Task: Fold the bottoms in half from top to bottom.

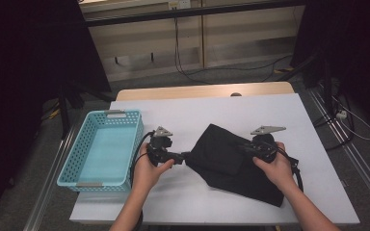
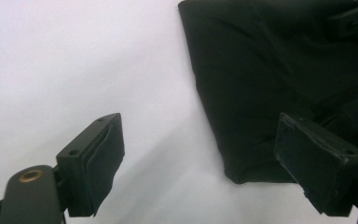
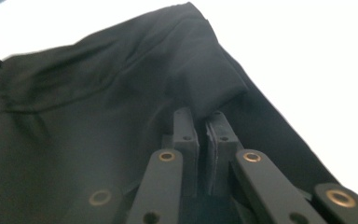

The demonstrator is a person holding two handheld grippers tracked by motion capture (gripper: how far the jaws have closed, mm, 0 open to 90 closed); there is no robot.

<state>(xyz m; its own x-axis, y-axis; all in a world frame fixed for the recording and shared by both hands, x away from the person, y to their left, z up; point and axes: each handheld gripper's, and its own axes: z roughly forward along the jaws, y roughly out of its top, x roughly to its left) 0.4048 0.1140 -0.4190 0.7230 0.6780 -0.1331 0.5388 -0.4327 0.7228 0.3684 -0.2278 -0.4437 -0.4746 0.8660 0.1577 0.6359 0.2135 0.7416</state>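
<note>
Black claws (image 1: 182, 157) with brass rivets, grey three-cornered plates, cables.

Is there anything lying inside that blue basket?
No, the blue basket shows just its bare bottom in the high view, while the black cloth lies beside it on the white table.

On the table (image 1: 270, 108), the basket (image 1: 101, 149) sits at nine o'clock; the garment (image 1: 221, 159) lies at centre, toward four o'clock, well apart from it.
</note>
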